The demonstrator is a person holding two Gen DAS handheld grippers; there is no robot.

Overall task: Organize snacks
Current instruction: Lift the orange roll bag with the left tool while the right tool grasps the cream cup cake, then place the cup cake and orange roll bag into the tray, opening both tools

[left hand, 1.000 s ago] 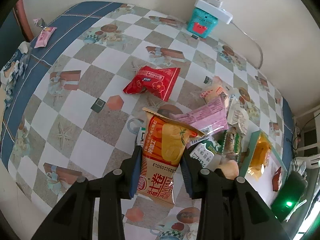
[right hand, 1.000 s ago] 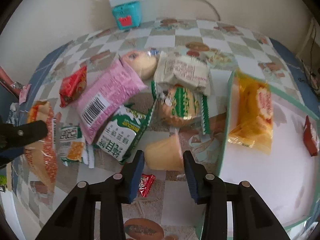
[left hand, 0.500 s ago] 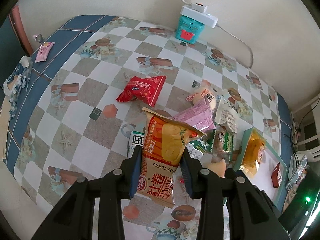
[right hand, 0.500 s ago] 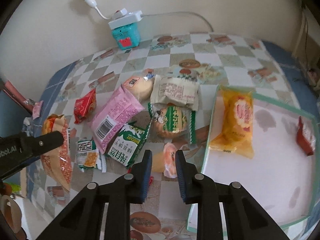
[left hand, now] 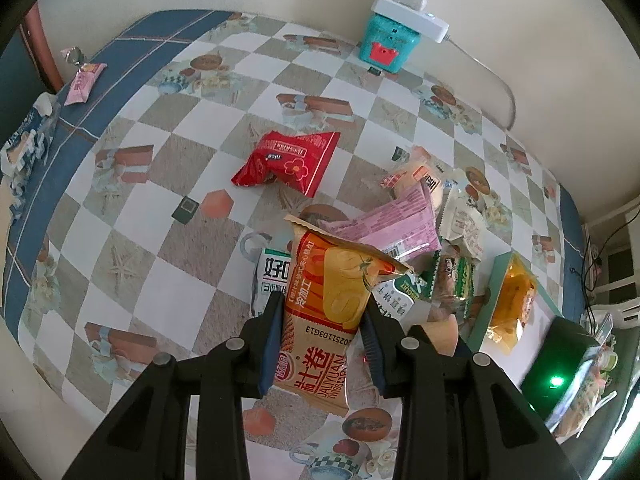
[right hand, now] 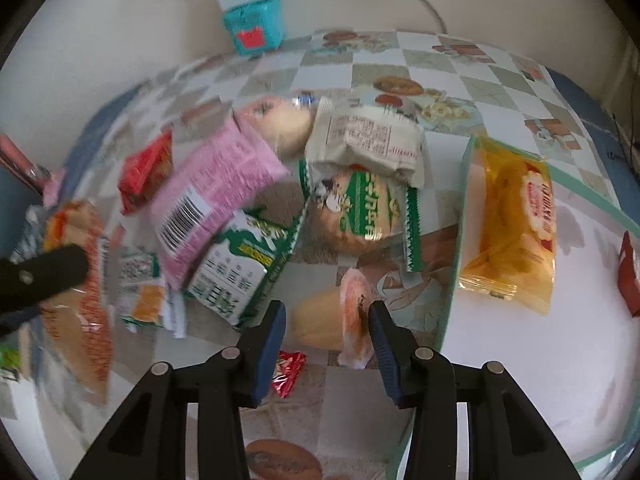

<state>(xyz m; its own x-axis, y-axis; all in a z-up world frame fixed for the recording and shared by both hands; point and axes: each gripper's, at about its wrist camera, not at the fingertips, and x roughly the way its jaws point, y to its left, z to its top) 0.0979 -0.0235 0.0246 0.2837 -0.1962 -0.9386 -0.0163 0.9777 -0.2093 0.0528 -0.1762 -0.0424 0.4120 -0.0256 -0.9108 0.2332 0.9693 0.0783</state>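
My left gripper (left hand: 322, 298) is shut on an orange egg-roll packet (left hand: 332, 272), which hangs above the checked tablecloth. My right gripper (right hand: 326, 308) points steeply down, and its jaws are opening. A yellow jelly cup (right hand: 316, 322) lies on its side between them; the left pad stands clear of it. Just to the right a white tray with a teal rim (right hand: 452, 280) holds a yellow cake packet (right hand: 512, 224) and a small red packet (right hand: 628, 280). Beyond the cup lie a pink packet (right hand: 216, 184), a green-and-white packet (right hand: 240, 268), a round cake in a green wrapper (right hand: 360, 212) and a cream packet (right hand: 364, 140).
A red packet (left hand: 288, 160) lies alone mid-table. A small red candy (right hand: 286, 372) sits under my right gripper. A teal box with a power strip (left hand: 388, 42) stands against the wall. A small pink packet (left hand: 82, 84) lies on the blue border at far left.
The right jaws, narrow and drawn back from the cup half a second ago, now stand wider with the cup between them. The left gripper still holds the orange packet.
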